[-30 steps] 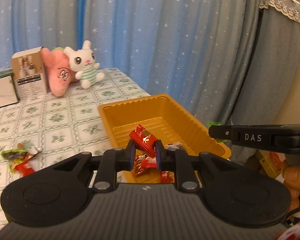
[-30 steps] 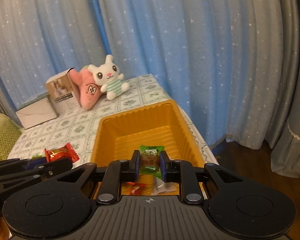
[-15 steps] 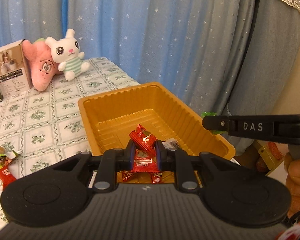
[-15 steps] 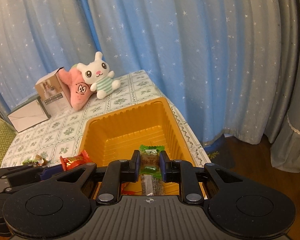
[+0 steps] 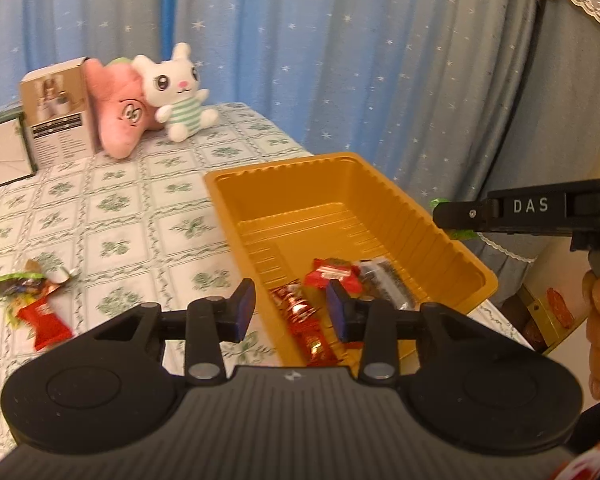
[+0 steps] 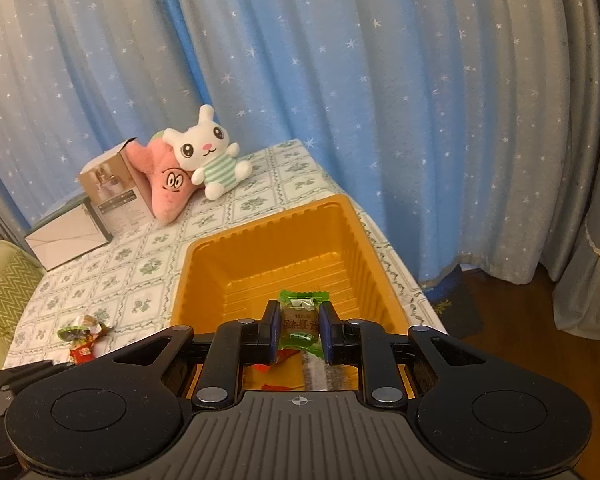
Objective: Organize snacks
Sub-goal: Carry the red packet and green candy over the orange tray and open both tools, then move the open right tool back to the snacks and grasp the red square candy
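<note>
While left claw (image 5: 291,312) gapes, right claw (image 6: 299,330) grips green candy (image 6: 300,314)

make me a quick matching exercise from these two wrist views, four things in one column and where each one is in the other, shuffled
Things:
1. green-wrapped candy
2. long red snack pack
3. white bunny plush
4. small red packet

Places:
A. on the tablecloth, left of the orange tray
B. leaning on the pink plush at the table's far end
C. clamped in the right gripper
D. lying in the tray, below the open left gripper

Pairs: 1-C, 2-D, 3-B, 4-A
</note>
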`<state>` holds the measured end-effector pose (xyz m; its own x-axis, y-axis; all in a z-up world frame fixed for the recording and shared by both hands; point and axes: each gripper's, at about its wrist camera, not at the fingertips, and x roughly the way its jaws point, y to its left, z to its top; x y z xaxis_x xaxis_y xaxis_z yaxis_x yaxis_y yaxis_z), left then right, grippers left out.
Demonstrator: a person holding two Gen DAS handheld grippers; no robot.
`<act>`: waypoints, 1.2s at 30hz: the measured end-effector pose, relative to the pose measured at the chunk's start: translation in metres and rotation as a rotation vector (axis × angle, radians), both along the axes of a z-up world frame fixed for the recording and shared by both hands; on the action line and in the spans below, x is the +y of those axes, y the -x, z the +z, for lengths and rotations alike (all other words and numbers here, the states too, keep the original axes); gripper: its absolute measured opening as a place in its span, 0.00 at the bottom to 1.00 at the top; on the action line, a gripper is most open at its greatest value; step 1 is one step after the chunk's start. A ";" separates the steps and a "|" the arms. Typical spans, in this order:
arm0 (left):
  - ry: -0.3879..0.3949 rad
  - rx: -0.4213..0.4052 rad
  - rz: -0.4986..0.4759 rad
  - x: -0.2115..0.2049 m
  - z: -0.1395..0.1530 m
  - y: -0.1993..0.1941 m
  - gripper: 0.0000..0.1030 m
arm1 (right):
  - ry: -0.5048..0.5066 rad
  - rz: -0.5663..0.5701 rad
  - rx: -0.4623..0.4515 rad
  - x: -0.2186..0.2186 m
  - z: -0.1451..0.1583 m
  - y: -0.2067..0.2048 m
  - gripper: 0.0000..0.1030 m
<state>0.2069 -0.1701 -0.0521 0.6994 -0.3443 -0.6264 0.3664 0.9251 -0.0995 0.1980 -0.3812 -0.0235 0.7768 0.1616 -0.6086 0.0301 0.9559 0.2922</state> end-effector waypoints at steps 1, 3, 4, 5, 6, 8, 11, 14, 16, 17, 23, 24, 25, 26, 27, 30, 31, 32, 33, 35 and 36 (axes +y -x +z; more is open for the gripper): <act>0.000 0.000 0.003 0.003 0.000 0.001 0.34 | 0.003 0.007 0.000 0.002 0.001 -0.001 0.20; 0.006 0.002 0.011 0.008 0.001 0.003 0.34 | 0.002 0.016 -0.001 0.007 0.002 -0.004 0.20; 0.012 0.005 0.015 0.011 0.001 0.003 0.34 | 0.001 0.019 -0.001 0.009 0.002 -0.005 0.20; 0.018 0.007 0.021 0.014 0.001 0.004 0.34 | 0.000 0.024 0.000 0.012 0.002 -0.007 0.20; 0.021 0.009 0.026 0.017 0.001 0.004 0.35 | 0.000 0.031 0.002 0.014 0.001 -0.009 0.20; 0.020 0.011 0.034 0.022 0.001 0.006 0.37 | -0.009 0.038 0.006 0.018 -0.001 -0.013 0.20; 0.017 0.012 0.045 0.031 0.001 0.008 0.38 | -0.085 0.022 0.017 0.015 -0.003 -0.019 0.24; 0.015 0.009 0.058 0.040 0.001 0.013 0.40 | -0.093 0.000 0.001 0.013 0.001 -0.014 0.38; 0.015 0.006 0.072 0.047 0.003 0.018 0.42 | -0.102 -0.003 -0.007 0.012 0.005 -0.008 0.39; 0.017 0.005 0.082 0.052 0.004 0.021 0.42 | -0.102 -0.003 -0.012 0.014 0.007 -0.005 0.40; 0.006 -0.023 0.120 0.072 0.012 0.042 0.47 | -0.101 0.023 -0.037 0.034 0.018 0.024 0.42; 0.003 -0.029 0.128 0.076 0.014 0.047 0.49 | -0.097 0.033 -0.041 0.039 0.019 0.029 0.42; 0.002 -0.032 0.136 0.080 0.015 0.051 0.50 | -0.091 0.044 -0.045 0.046 0.021 0.034 0.43; 0.002 -0.033 0.144 0.084 0.016 0.056 0.51 | -0.087 0.056 -0.049 0.052 0.022 0.040 0.43; 0.002 -0.032 0.156 0.088 0.017 0.060 0.52 | -0.083 0.066 -0.051 0.059 0.022 0.045 0.44; 0.000 -0.030 0.187 0.103 0.018 0.072 0.55 | -0.077 0.102 -0.047 0.078 0.020 0.059 0.45; -0.003 -0.029 0.200 0.108 0.018 0.076 0.56 | -0.079 0.111 -0.044 0.084 0.018 0.063 0.45; -0.005 -0.026 0.214 0.113 0.017 0.080 0.56 | -0.082 0.118 -0.040 0.089 0.017 0.066 0.45; -0.004 -0.023 0.226 0.119 0.017 0.083 0.57 | -0.085 0.125 -0.033 0.094 0.015 0.069 0.46; -0.003 -0.017 0.252 0.131 0.015 0.090 0.57 | -0.088 0.140 -0.022 0.104 0.011 0.073 0.46; -0.004 -0.015 0.263 0.136 0.015 0.092 0.58 | -0.088 0.146 -0.017 0.108 0.010 0.074 0.46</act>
